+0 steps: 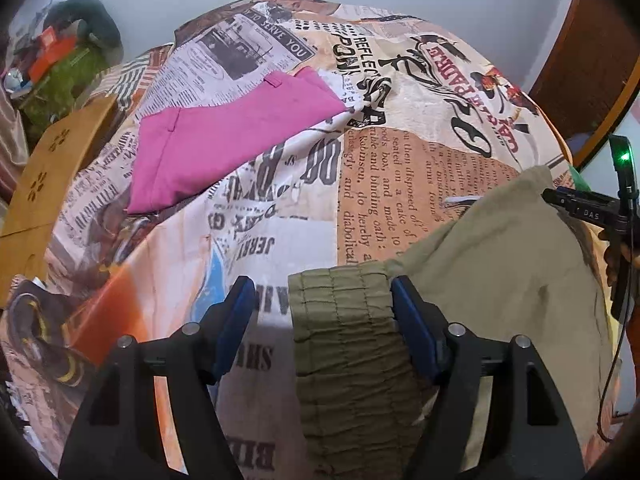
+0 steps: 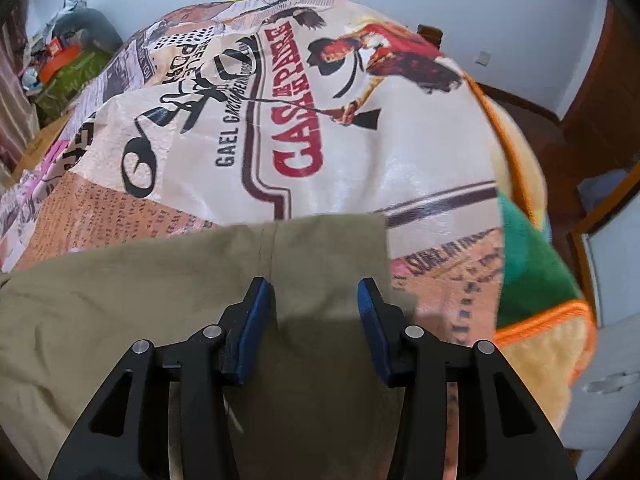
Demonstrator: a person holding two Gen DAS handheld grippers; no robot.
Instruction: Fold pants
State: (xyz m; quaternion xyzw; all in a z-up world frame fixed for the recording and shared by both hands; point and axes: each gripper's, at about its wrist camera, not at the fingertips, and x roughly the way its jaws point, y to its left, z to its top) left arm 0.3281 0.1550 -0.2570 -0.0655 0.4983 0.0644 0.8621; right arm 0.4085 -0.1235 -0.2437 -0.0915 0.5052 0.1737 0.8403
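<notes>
Olive-khaki pants (image 1: pixel 480 280) lie on a bed covered with a printed newspaper-pattern sheet (image 1: pixel 280 220). In the left wrist view my left gripper (image 1: pixel 322 300) is open, its jaws wide apart over the ruched elastic waistband (image 1: pixel 344 328). In the right wrist view my right gripper (image 2: pixel 316 304) is open above the pants (image 2: pixel 160 280), near the leg-end hem and a vertical seam (image 2: pixel 266 248). The right gripper also shows at the right edge of the left wrist view (image 1: pixel 592 208).
A folded pink garment (image 1: pixel 224 140) lies farther back on the sheet. A wooden board (image 1: pixel 52 168) stands at the left. Clutter (image 1: pixel 60 48) sits at the far left. A green and orange blanket (image 2: pixel 532 280) lies at the bed's right edge. A wooden door (image 1: pixel 588 40) is at right.
</notes>
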